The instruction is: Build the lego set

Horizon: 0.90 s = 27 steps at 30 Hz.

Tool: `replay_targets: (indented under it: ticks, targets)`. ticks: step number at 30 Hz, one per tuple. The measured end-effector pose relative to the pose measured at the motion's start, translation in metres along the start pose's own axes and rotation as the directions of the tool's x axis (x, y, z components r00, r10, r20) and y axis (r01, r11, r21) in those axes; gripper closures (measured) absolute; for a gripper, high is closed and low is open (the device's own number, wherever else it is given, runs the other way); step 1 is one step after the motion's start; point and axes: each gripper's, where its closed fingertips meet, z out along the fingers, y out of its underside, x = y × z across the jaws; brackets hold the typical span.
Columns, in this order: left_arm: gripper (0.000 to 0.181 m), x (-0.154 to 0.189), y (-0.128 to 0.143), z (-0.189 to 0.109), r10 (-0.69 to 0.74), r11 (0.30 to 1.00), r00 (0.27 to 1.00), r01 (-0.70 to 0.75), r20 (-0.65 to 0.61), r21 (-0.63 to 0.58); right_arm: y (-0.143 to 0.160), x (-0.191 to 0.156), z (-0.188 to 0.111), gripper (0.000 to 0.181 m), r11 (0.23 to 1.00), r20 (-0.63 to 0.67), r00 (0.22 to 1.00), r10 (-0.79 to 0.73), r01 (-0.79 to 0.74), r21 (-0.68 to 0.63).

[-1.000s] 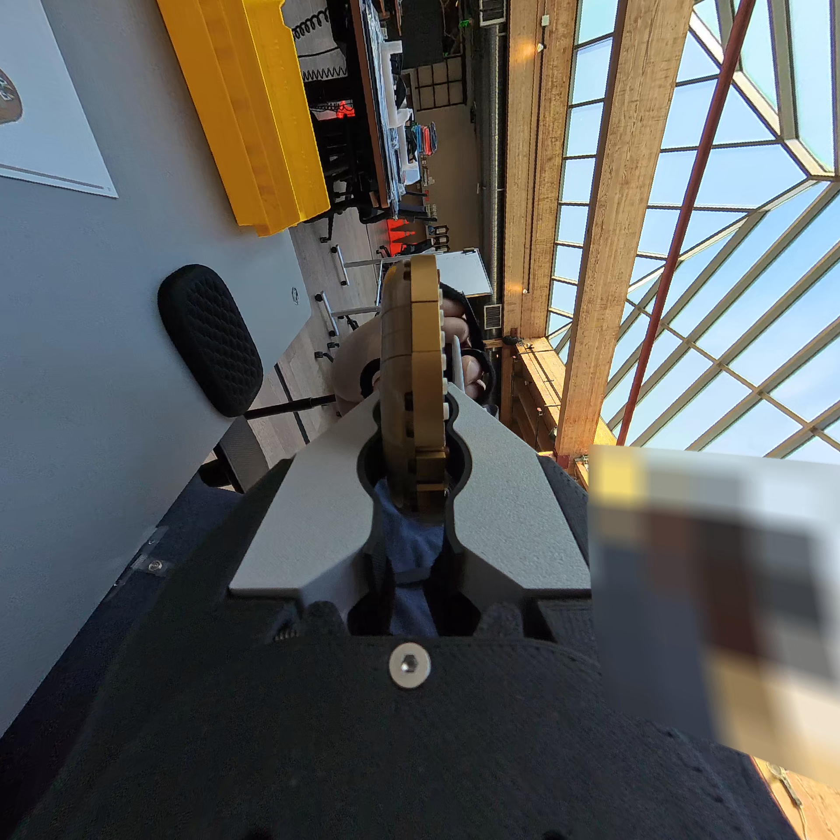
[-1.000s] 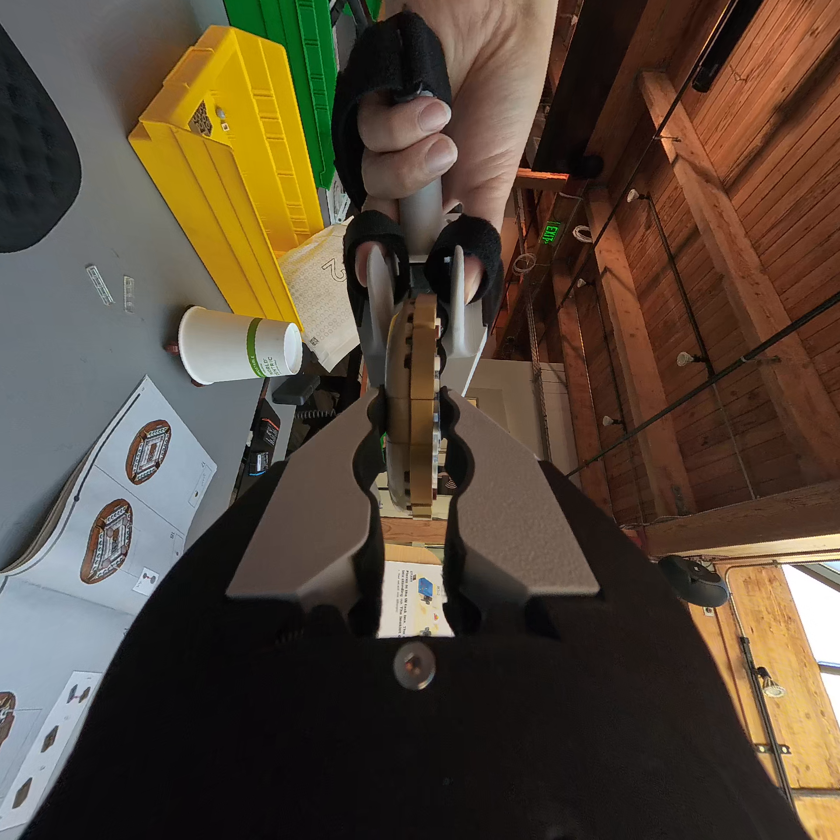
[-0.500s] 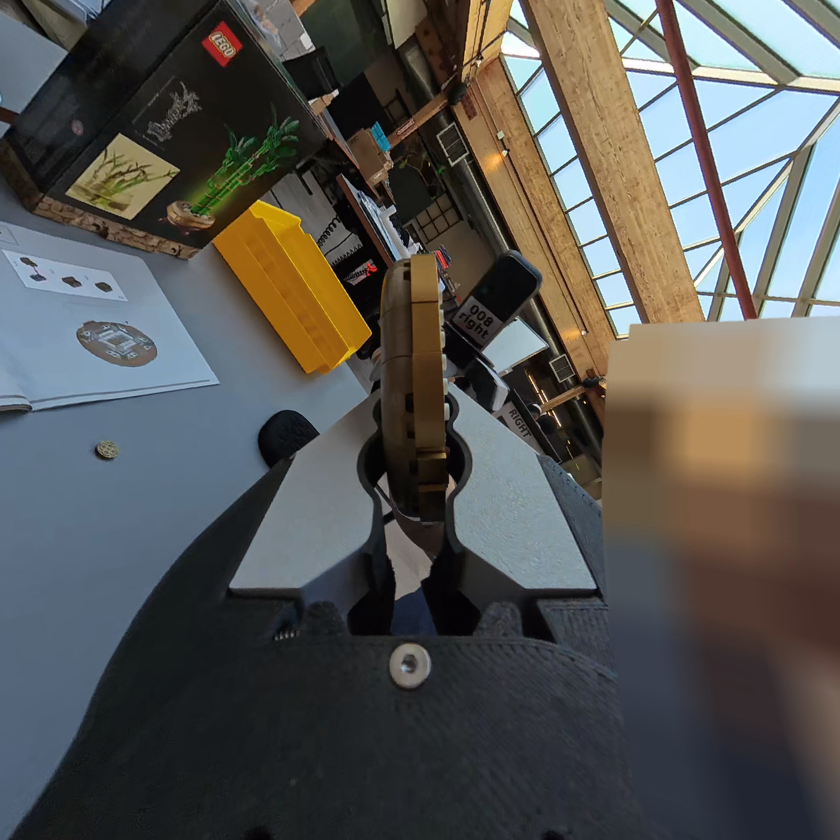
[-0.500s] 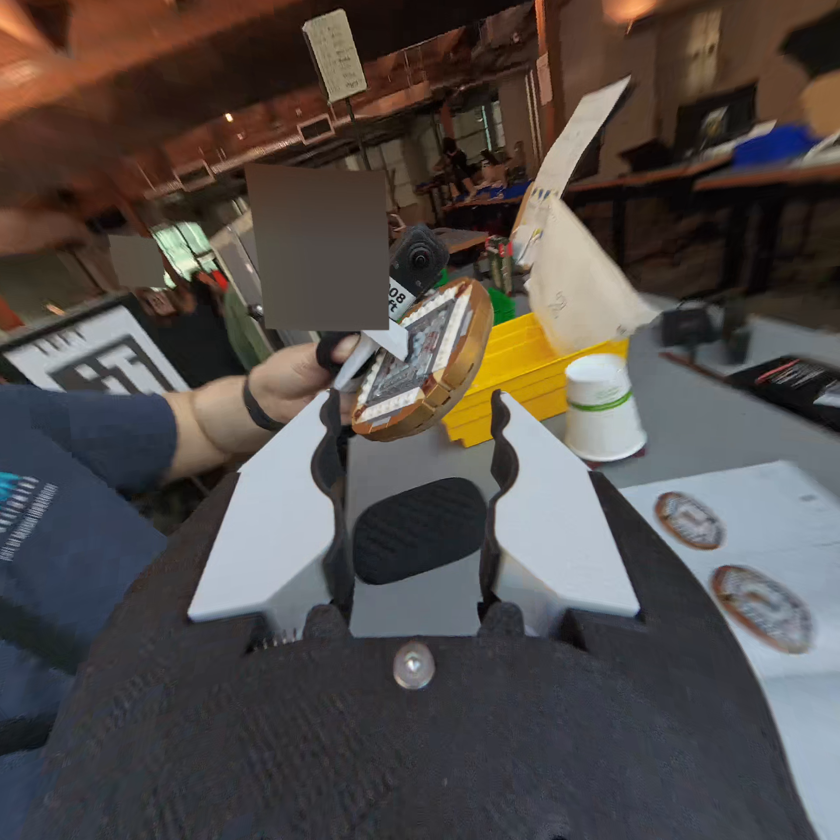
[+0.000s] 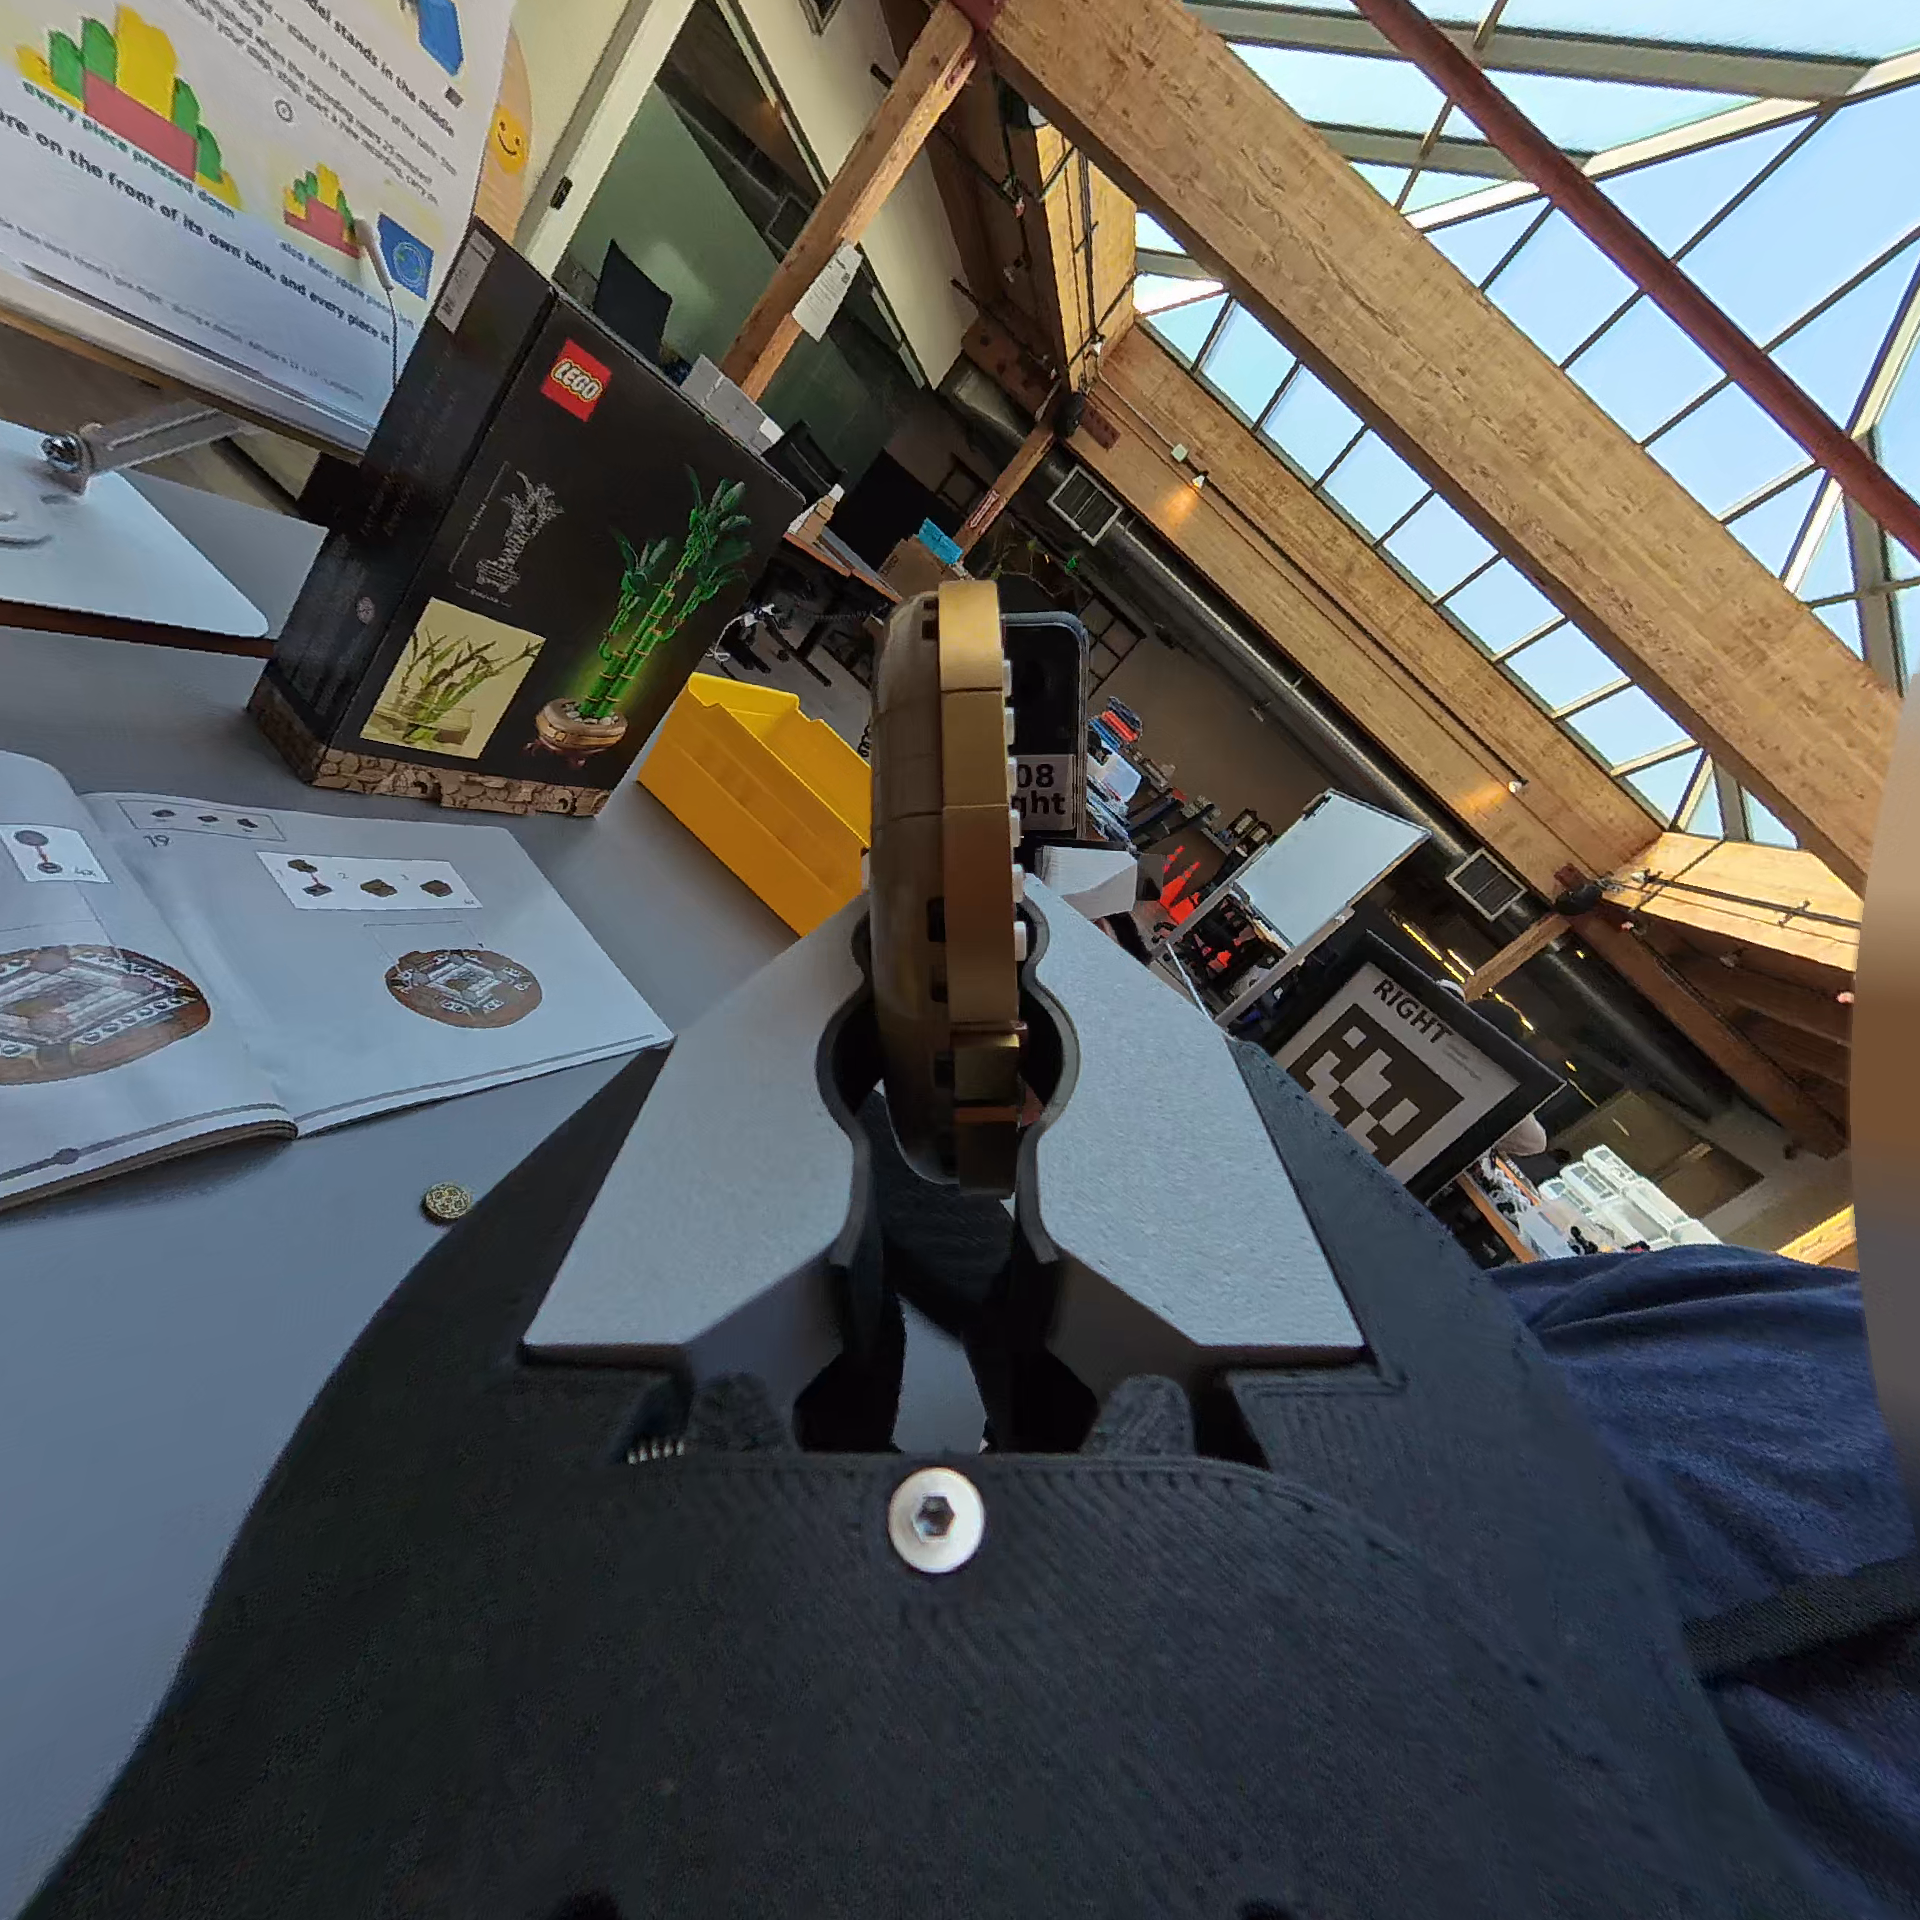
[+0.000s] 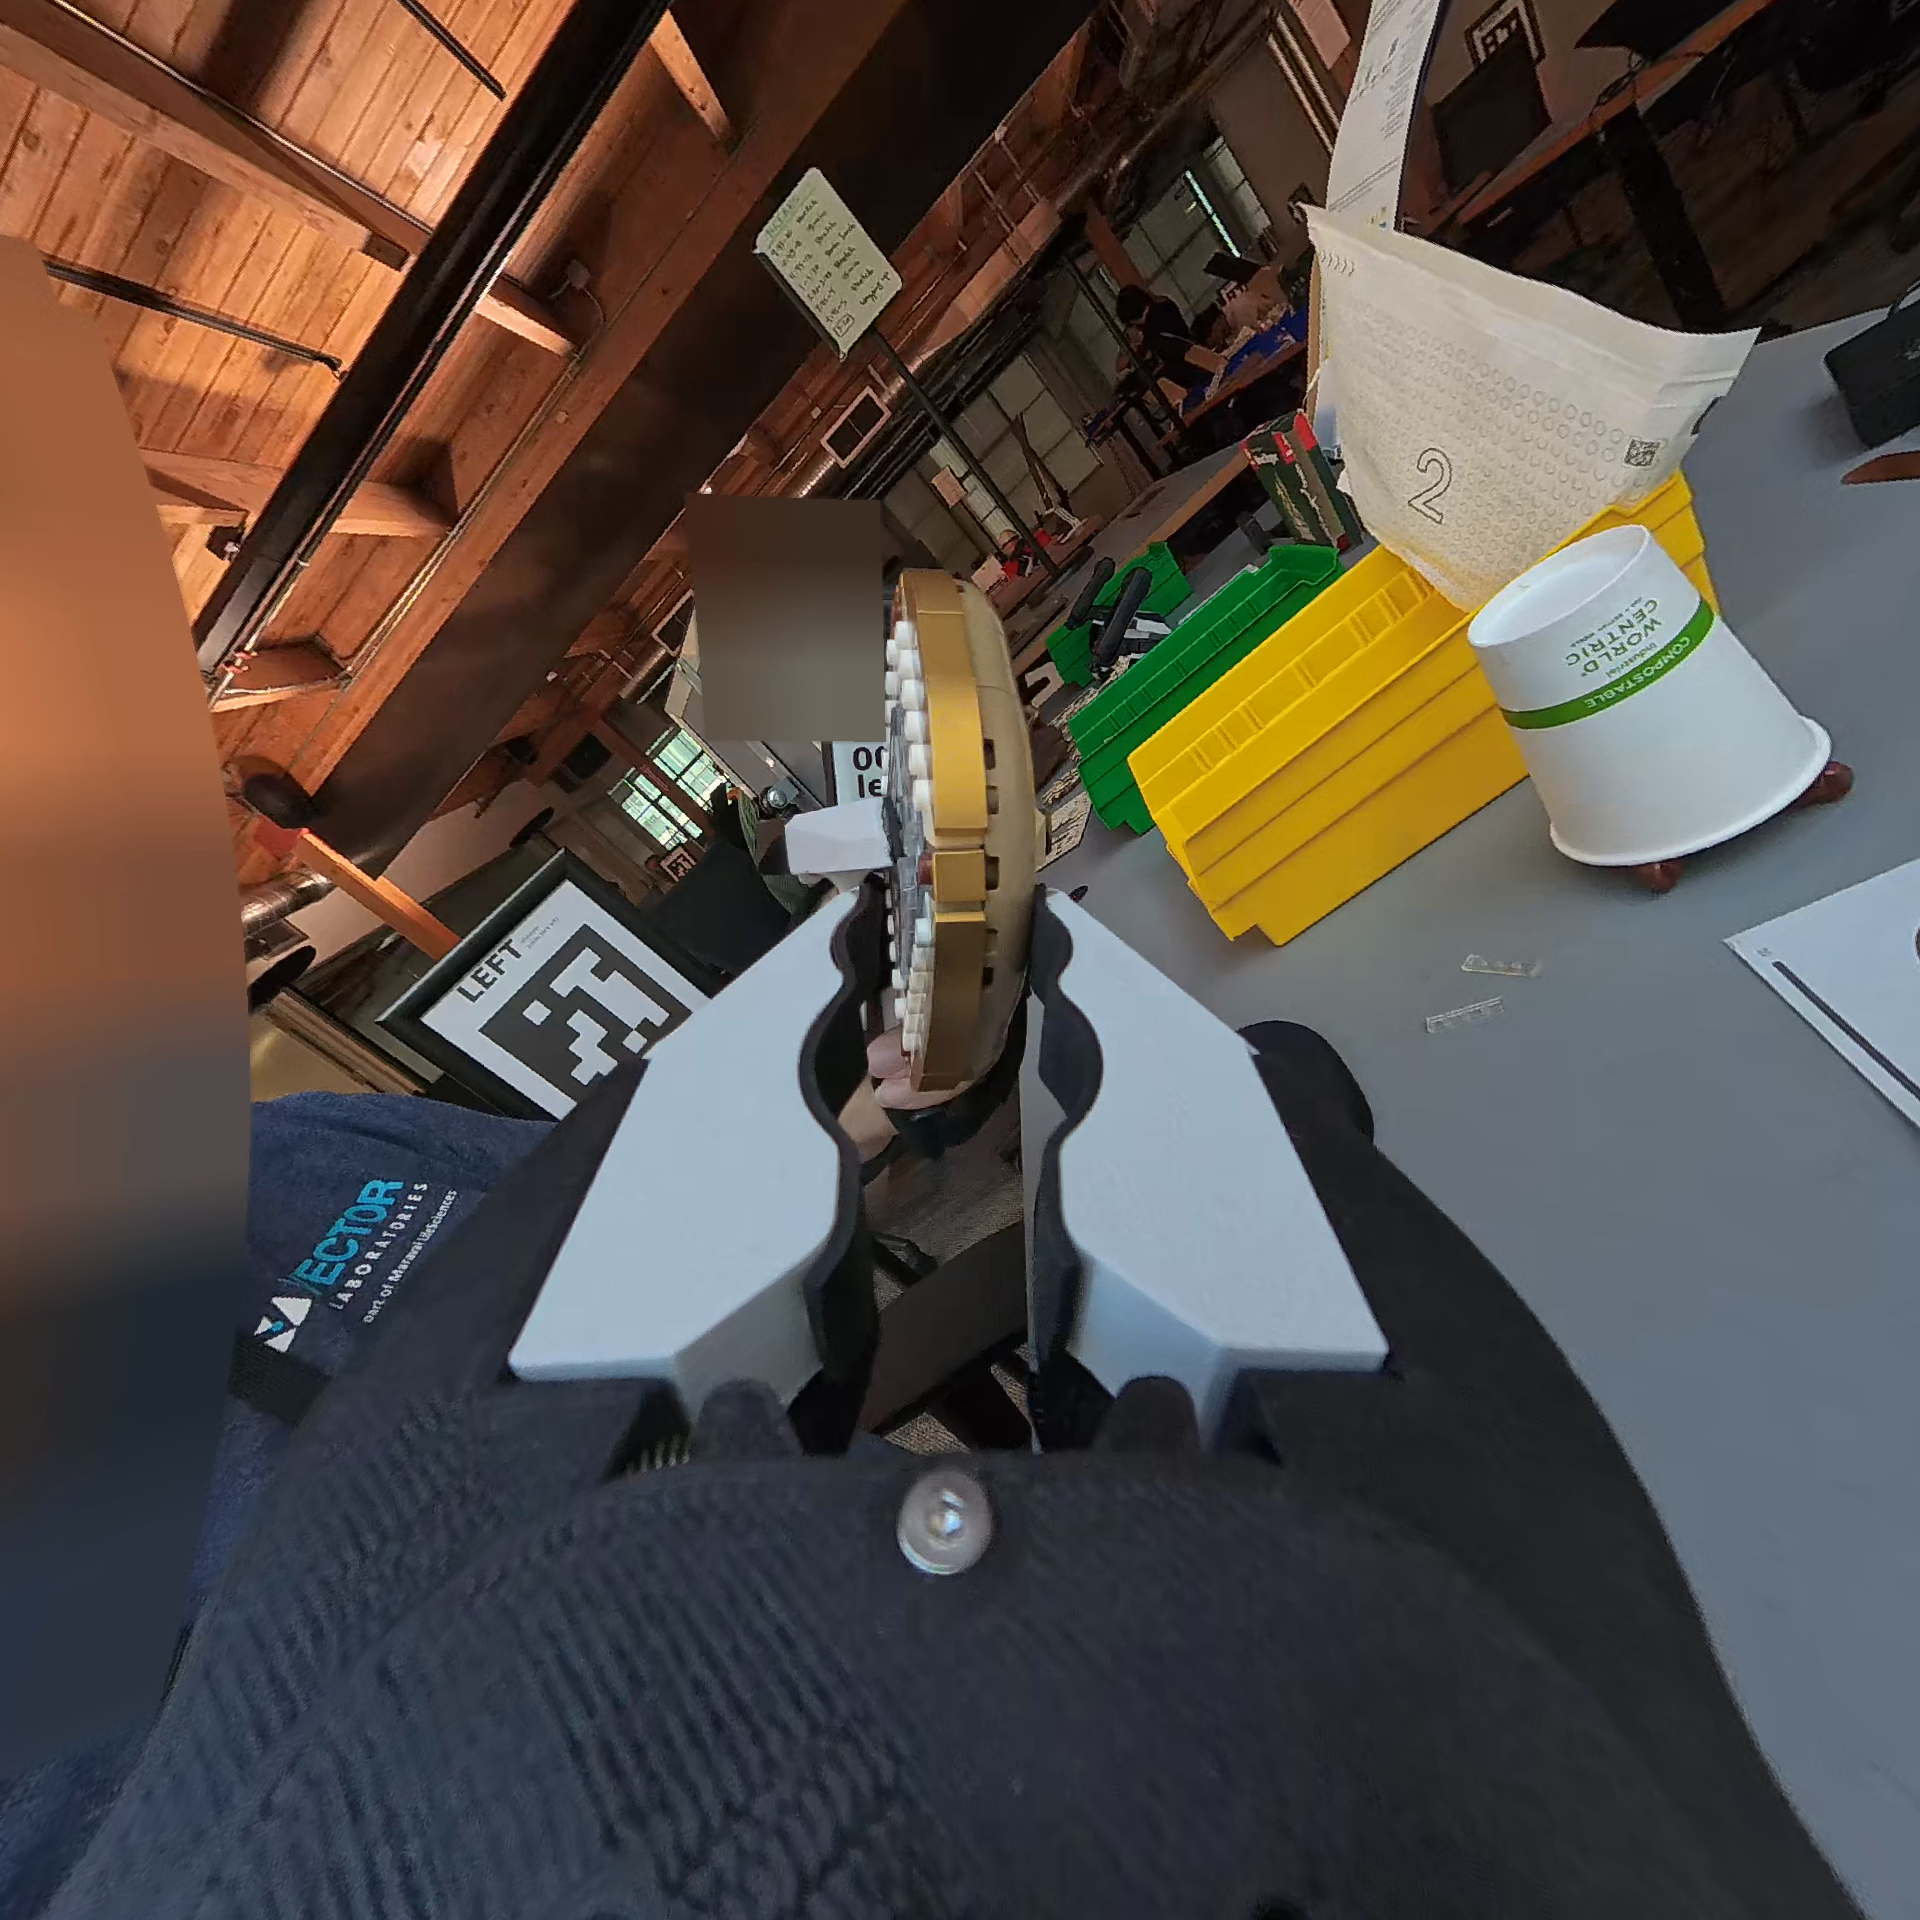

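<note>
Gold-rimmed round Lego disc of tan and brown plates (image 5: 945, 883), carried in the air above the grey tabletop (image 5: 156, 1351), edge-on to both cameras. Pinched near its lower rim by the left gripper (image 5: 945, 914), pads pressed flat against the two faces, white studs facing that gripper's right finger. Opposite side of the same disc framed by the right gripper (image 6: 940, 914): jaws spread just wider than the disc's thickness, one pad at or almost at the smooth tan underside, a sliver of gap apparently left on the studded face, so probably not yet gripping. Flat of the disc in line with both pairs of fingers, rim pointing straight into the right throat; no twist needed, judging by this, only a squeeze on the two faces for a hand-over or a brace. Left gripper clearly the one bearing the load. Well below and beyond the disc, an open white instruction booklet (image 5: 312, 956) and a small loose gold round piece (image 5: 447, 1202) just short of it; off to the disc's other side, yellow plastic bins (image 6: 1330, 727) and an upturned white paper cup (image 6: 1642, 717). Main risk: popping plates loose by squeezing on the studs.
</note>
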Motion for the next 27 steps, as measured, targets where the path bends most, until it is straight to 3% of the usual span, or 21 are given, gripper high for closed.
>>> replay_targets:
  ticks: [9,22,25,27]
  targets:
    - [0.163,-0.002,0.009,0.002,0.038,0.999,0.999,-0.038,0.011,-0.006,0.008,0.005,0.001,0.158,0.995,0.033,0.996,0.079,-0.081,0.055]
    - [0.163,0.006,0.01,0.0,0.039,0.998,0.998,-0.037,-0.042,0.046,0.008,-0.004,-0.001,0.161,0.998,0.047,0.999,-0.011,0.008,0.057]
    - [0.163,0.009,0.006,0.0,0.037,0.996,0.998,-0.033,-0.05,0.08,0.005,-0.016,-0.001,0.146,0.996,0.116,0.993,-0.031,0.021,0.092]
    - [0.163,0.01,0.006,0.0,0.046,0.996,0.998,-0.042,-0.047,0.083,0.005,-0.017,-0.002,0.146,0.993,0.125,0.991,-0.037,0.023,0.113]
